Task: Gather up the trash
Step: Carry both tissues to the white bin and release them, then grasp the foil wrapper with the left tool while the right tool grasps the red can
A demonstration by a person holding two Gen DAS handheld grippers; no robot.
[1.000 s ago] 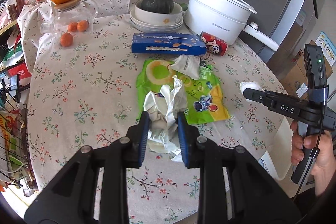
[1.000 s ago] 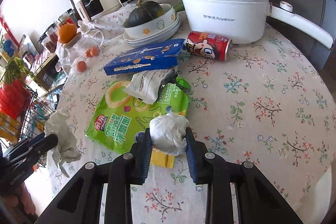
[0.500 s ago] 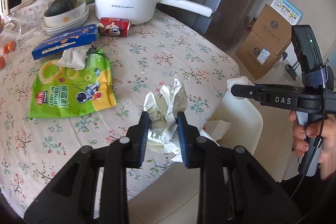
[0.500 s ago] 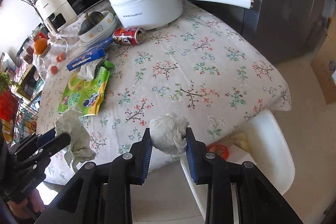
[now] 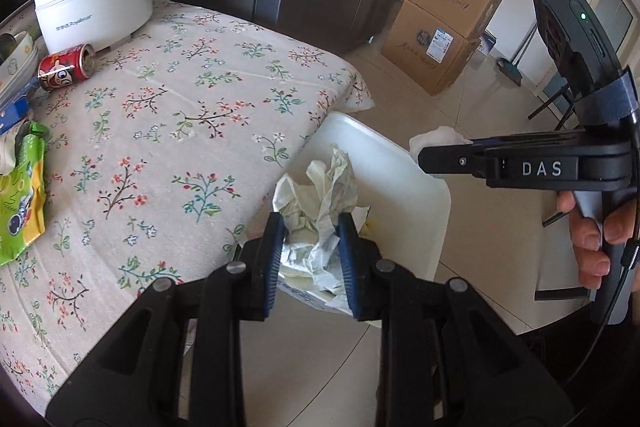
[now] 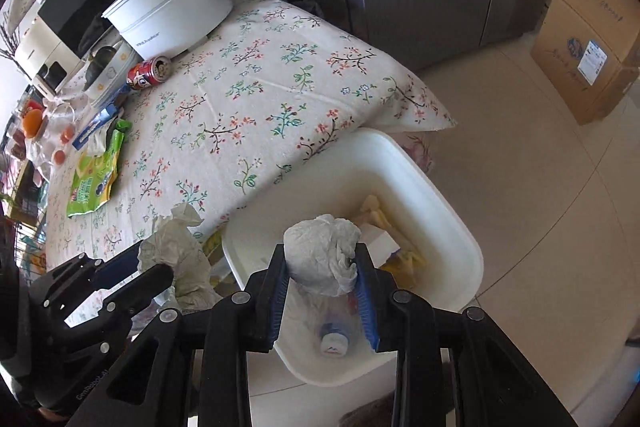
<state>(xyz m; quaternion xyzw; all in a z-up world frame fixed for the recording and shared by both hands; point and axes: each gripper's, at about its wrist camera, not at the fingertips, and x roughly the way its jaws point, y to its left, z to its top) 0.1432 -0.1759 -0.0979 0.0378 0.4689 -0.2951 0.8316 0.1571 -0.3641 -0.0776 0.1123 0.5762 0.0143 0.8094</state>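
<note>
1. Blue ribbed pads line the black fingers of the left gripper [image 5: 311, 259], and a crumpled, cream-tinged sheet of tissue paper [image 5: 316, 211] is clamped between them, its loose top fanning out above the fingertips.
2. Pressed between the blue pads of the right gripper [image 6: 322, 277] is a tightly balled wad of white tissue [image 6: 322, 253]; both pads are seen touching it, so it is gripped.
3. Directly under both loads a white rectangular plastic bin [image 6: 448, 223] is seen standing on the pale tiled floor [image 6: 540, 187], just beside the table's corner.
4. Inside the bin, yellow and white scraps [image 6: 394, 239] and a clear plastic bottle with a white cap [image 6: 332, 341] are visible.
5. In the left wrist view the right gripper is seen side-on, with a person's hand [image 5: 596, 235] wrapped around its handle.
6. Beside the bin, a table under a floral-print cloth [image 6: 256, 95] is shown.
7. Left on the cloth are a green snack bag [image 6: 94, 181], a red drink can lying on its side [image 6: 149, 71] and a blue carton [image 6: 96, 123].
8. Behind the can a white lidded electric pot with a long handle [image 6: 176, 15] is set.
9. Further off, stacked brown cardboard boxes [image 5: 444, 23] are seen on the floor.
</note>
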